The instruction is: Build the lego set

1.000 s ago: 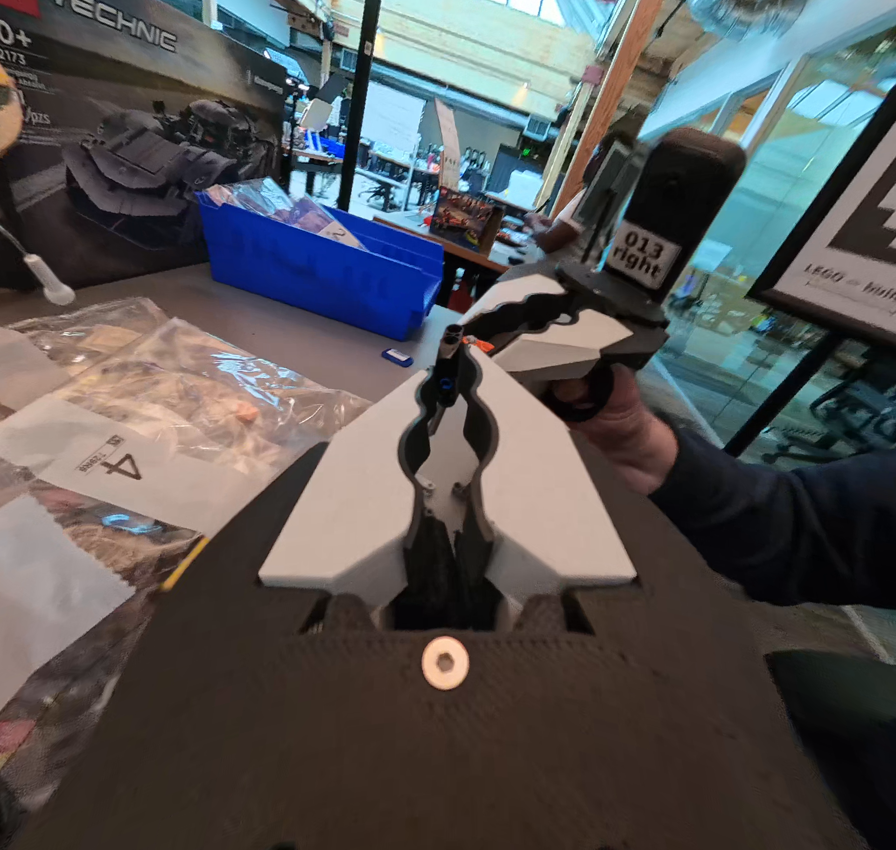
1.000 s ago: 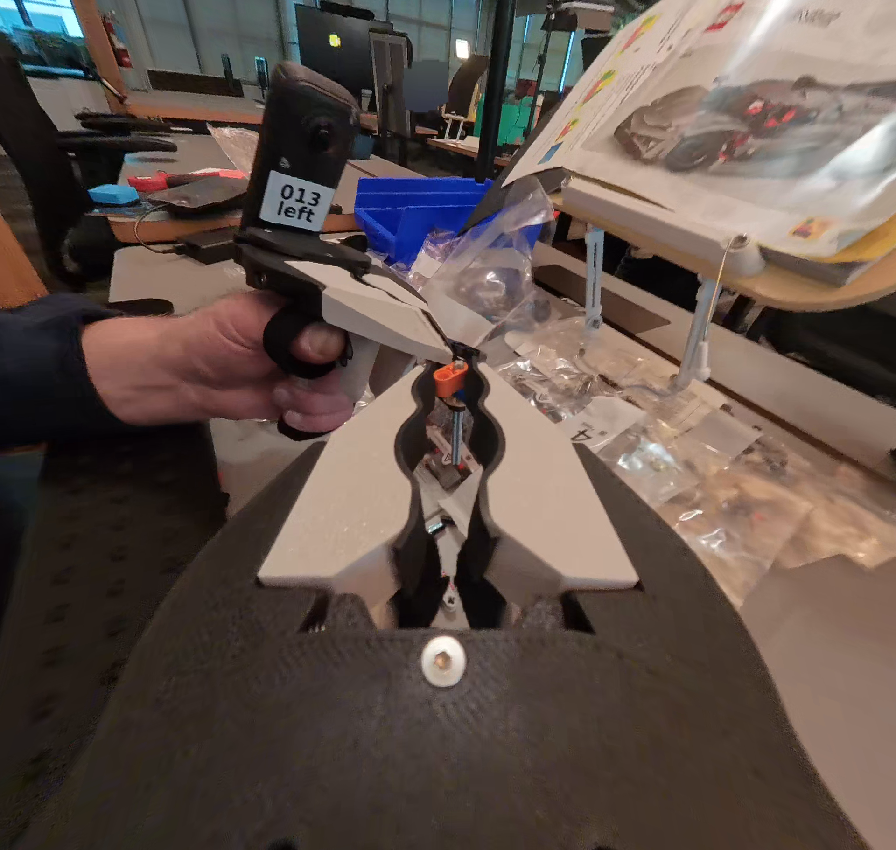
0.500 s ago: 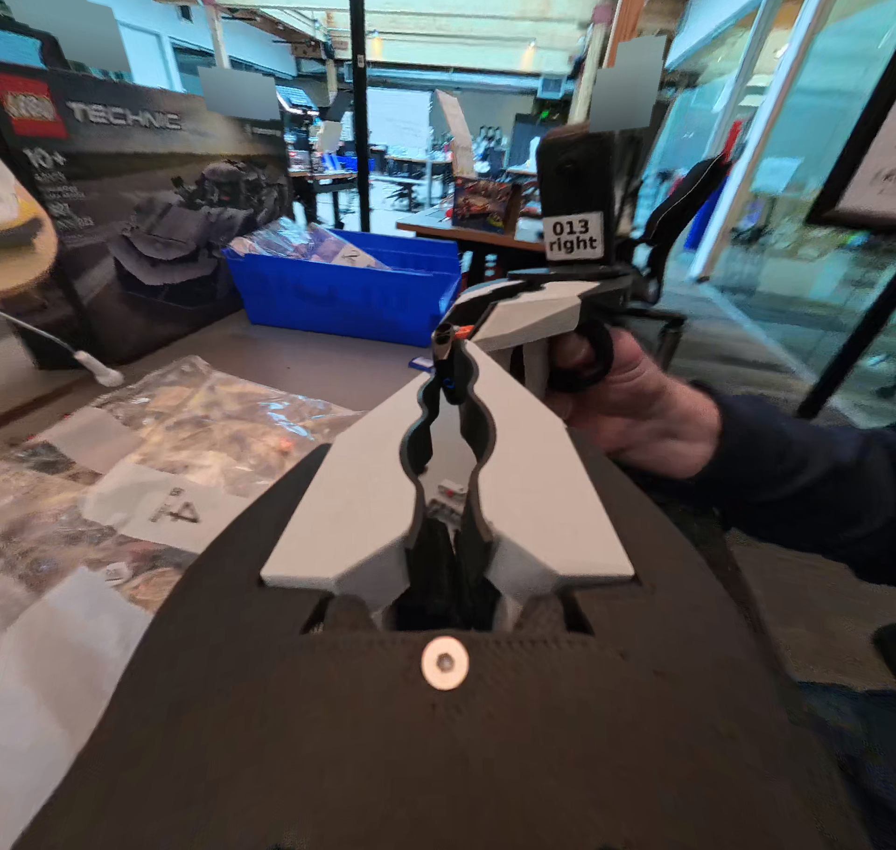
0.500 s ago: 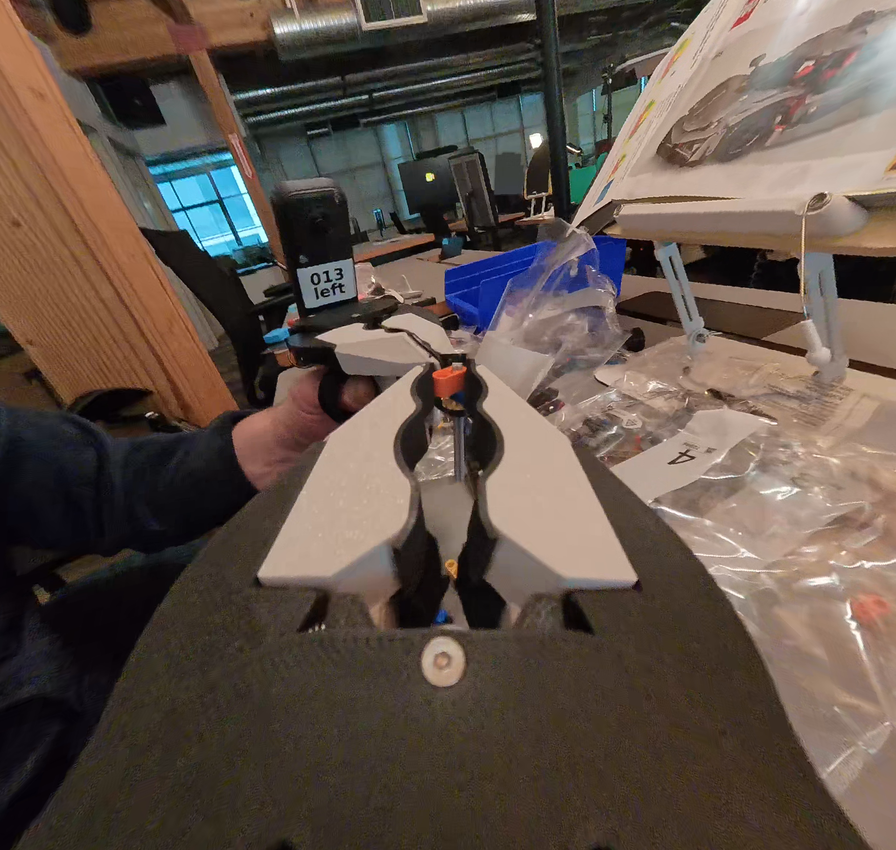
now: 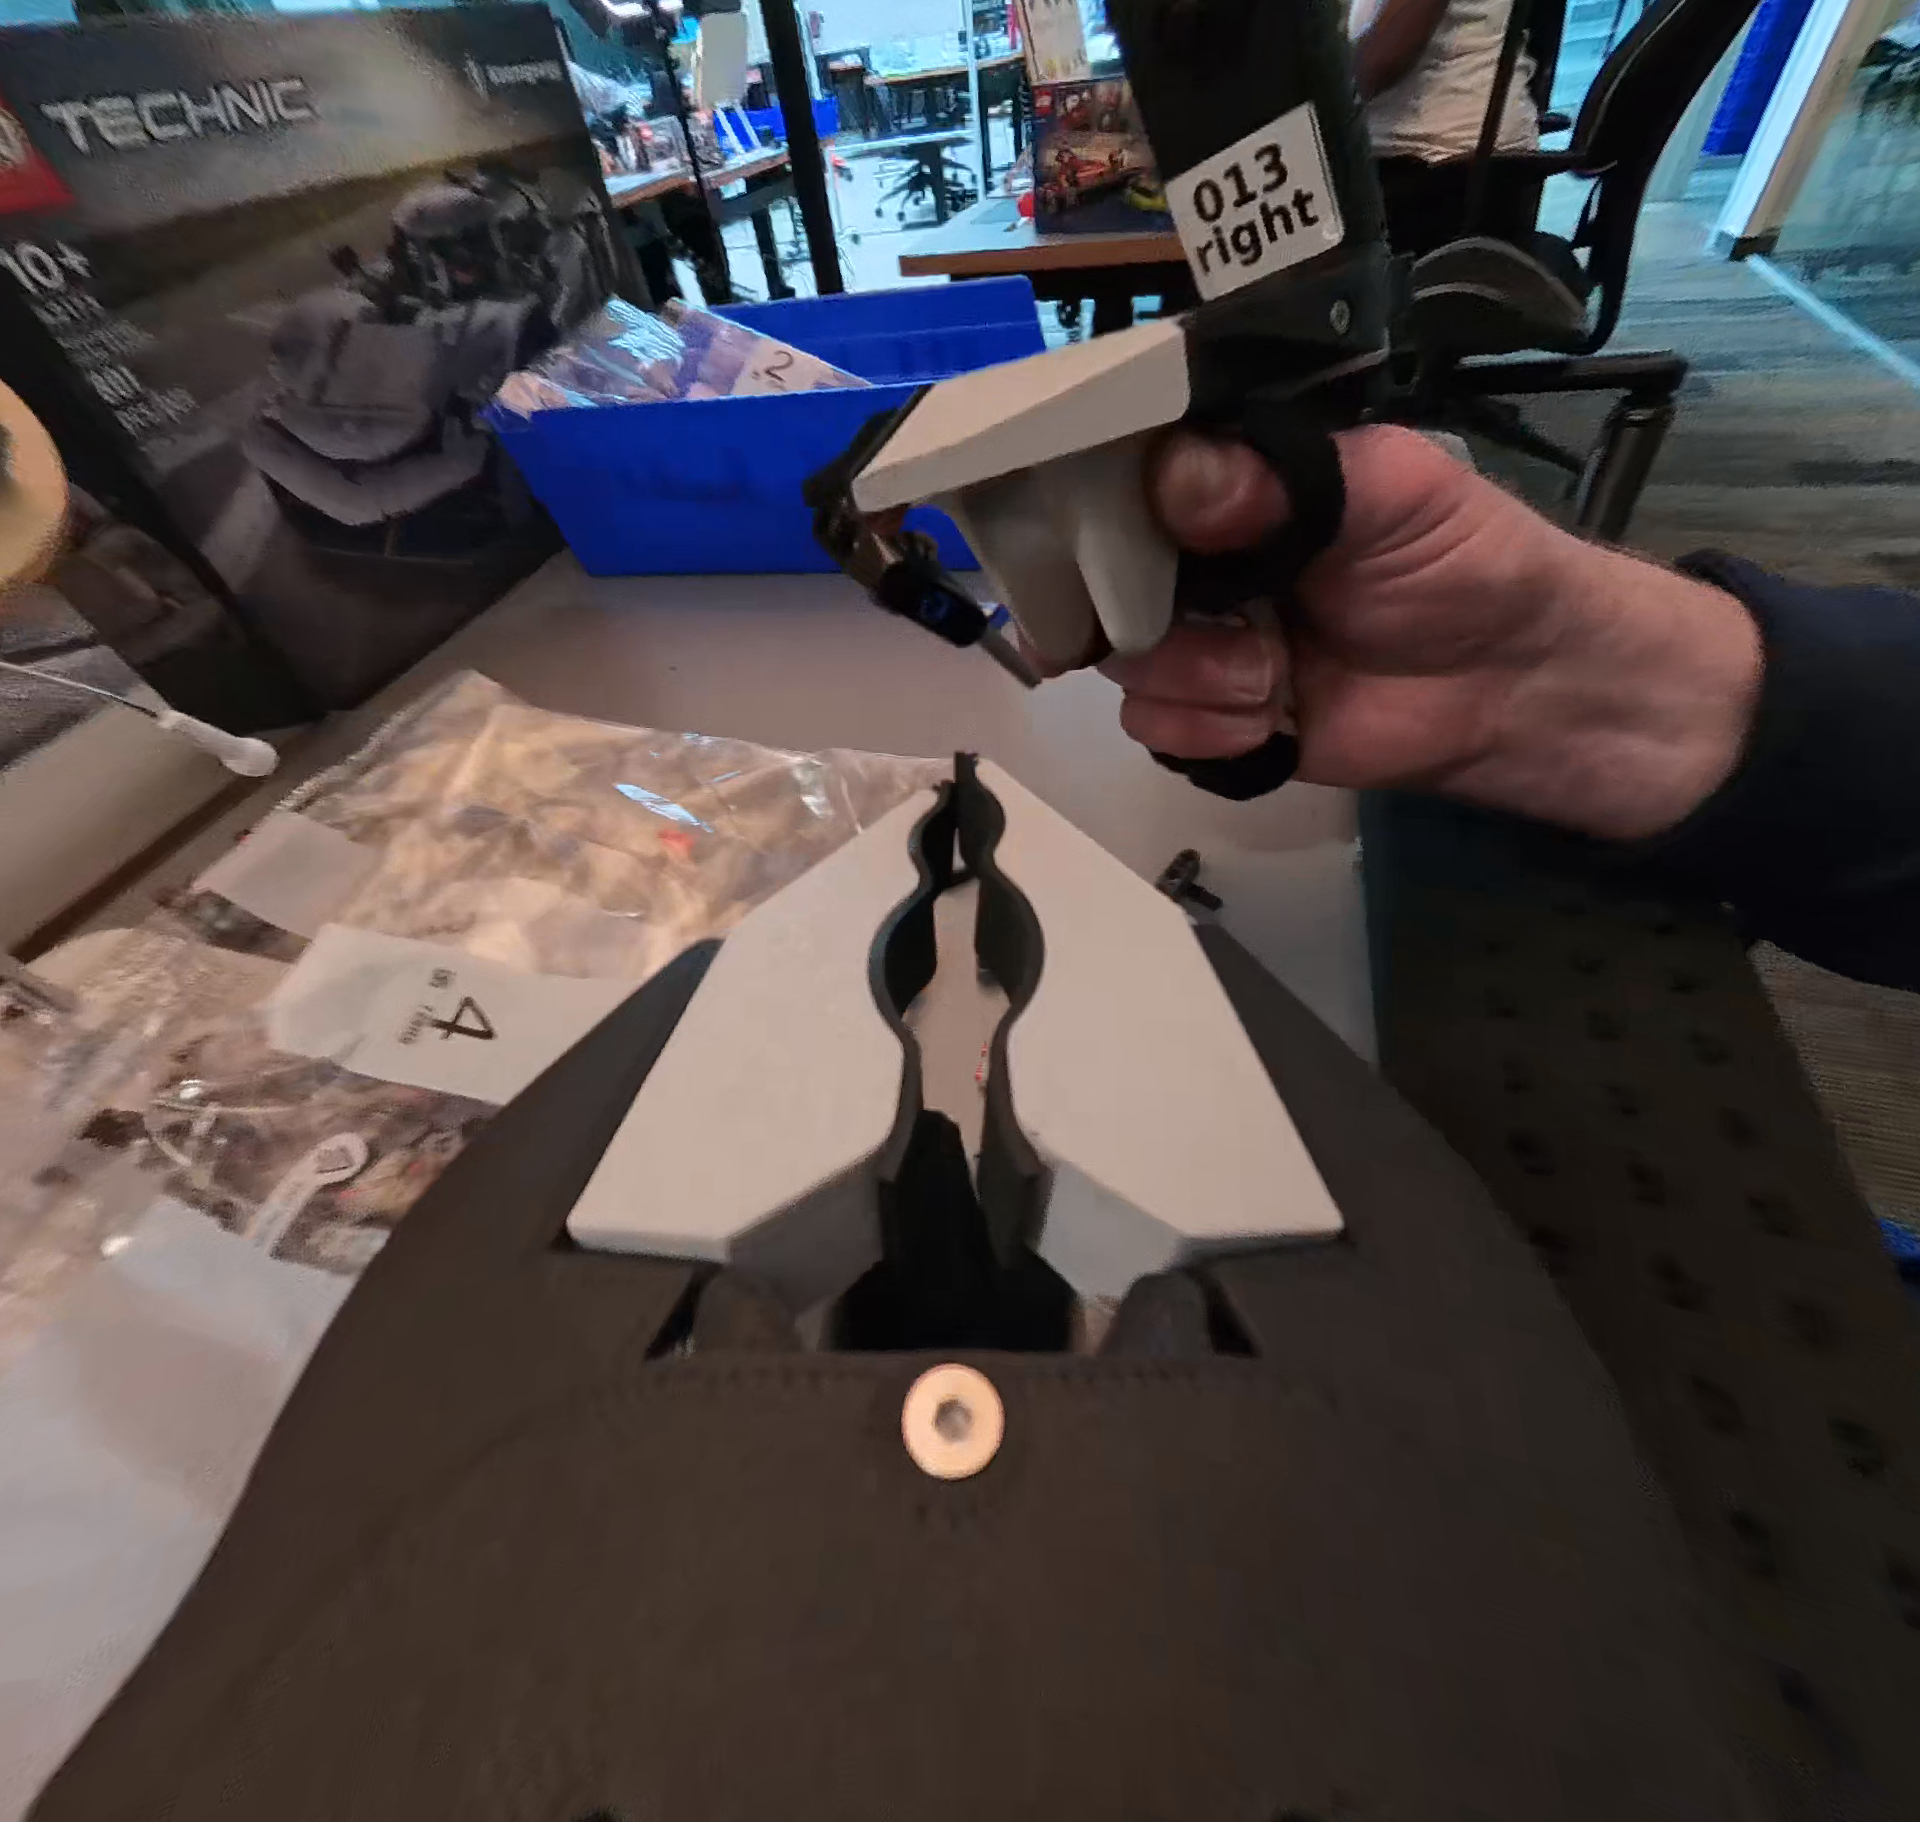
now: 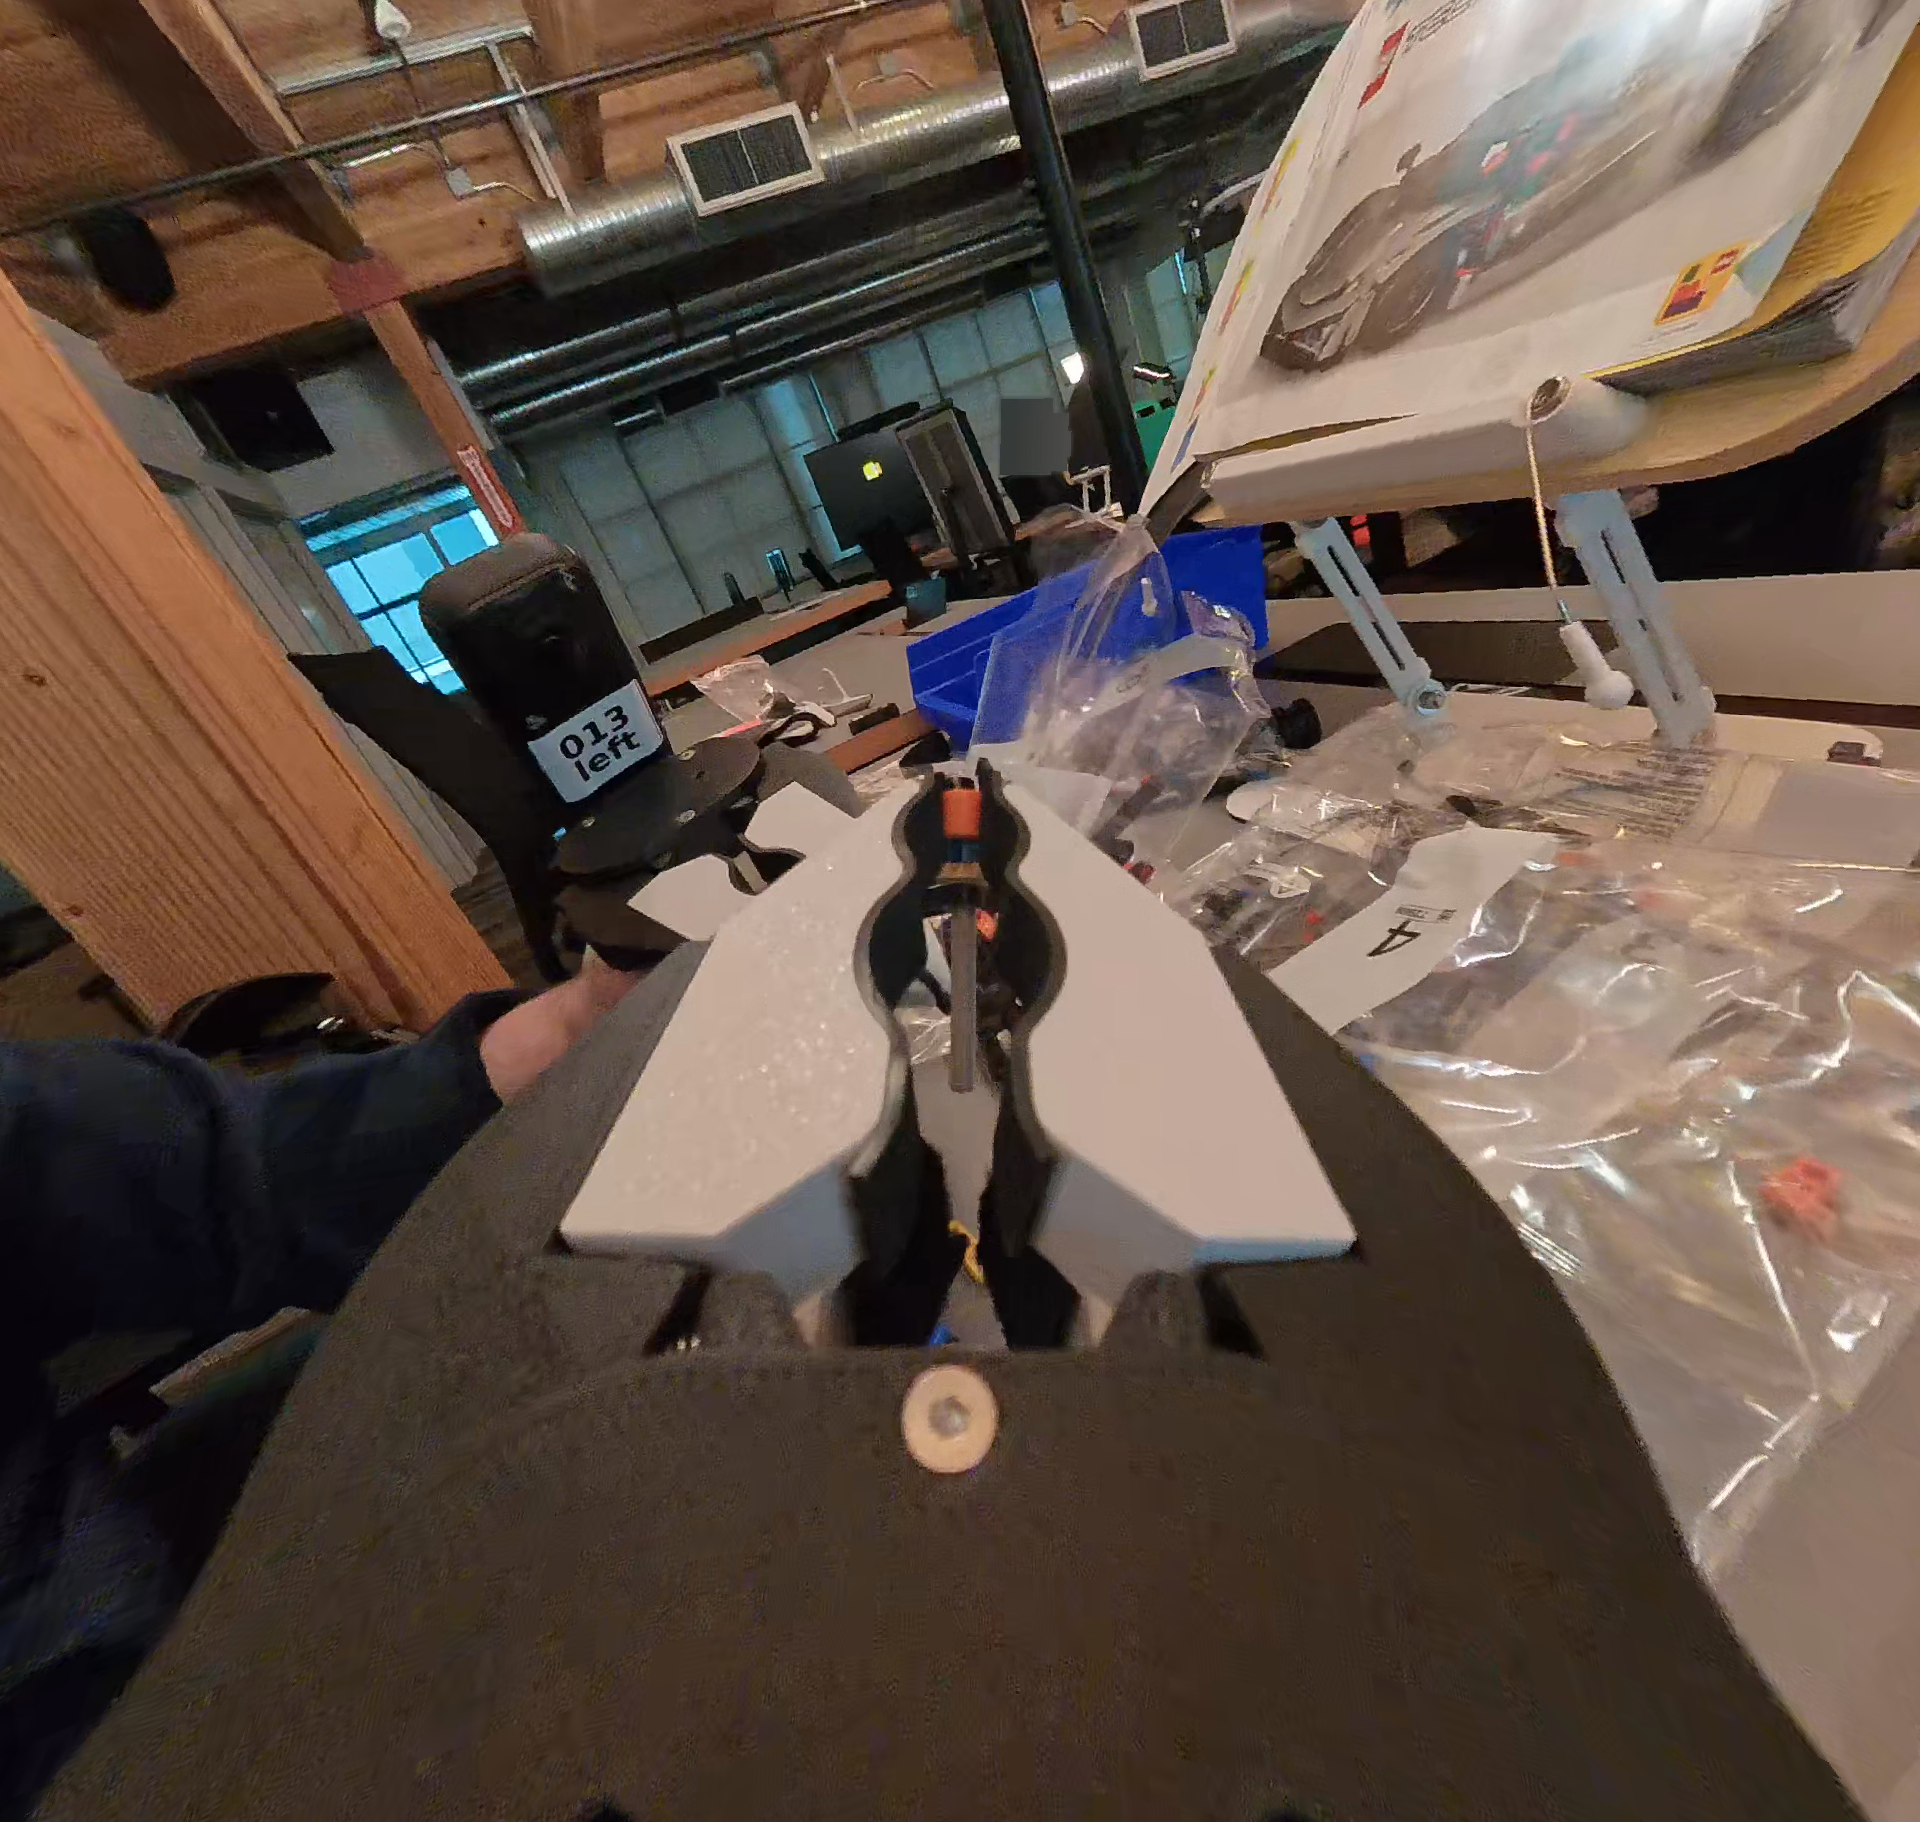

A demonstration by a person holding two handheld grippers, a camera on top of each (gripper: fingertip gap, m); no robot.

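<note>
Two-handed, working in the air over the near edge of the table [image 5: 727, 650]: clamping the right gripper [image 6: 956, 798] tight on a small sub-assembly, namely a grey axle [image 6: 962, 1003] carrying an orange bush [image 6: 956, 816] and a blue connector [image 5: 935, 611], with the axle's free end pointing back towards the hand. Holding the left gripper [image 5: 964, 796] just below and apart from it, tips drawn together; showing a thin dark sliver at the very tip (whether a pinched pin or only the pad edge, impossible to tell). Judging the step as mid-way through threading parts onto the axle, early in the build, with most pieces lying sealed in the clear bags [image 5: 540, 837] spread across the table and more bagged in the blue bin [image 5: 727, 484] beside the set's box [image 5: 260, 318]. Keeping the instruction booklet [image 6: 1507, 214] propped open on its stand to the right. Calling next, probably, for fetching another piece, perhaps the small black part [image 5: 1190, 873] lying near the table edge, then lining its hole up squarely with the axle's bare end and pushing along the shaft without twisting the bush out of the right-hand grip.
</note>
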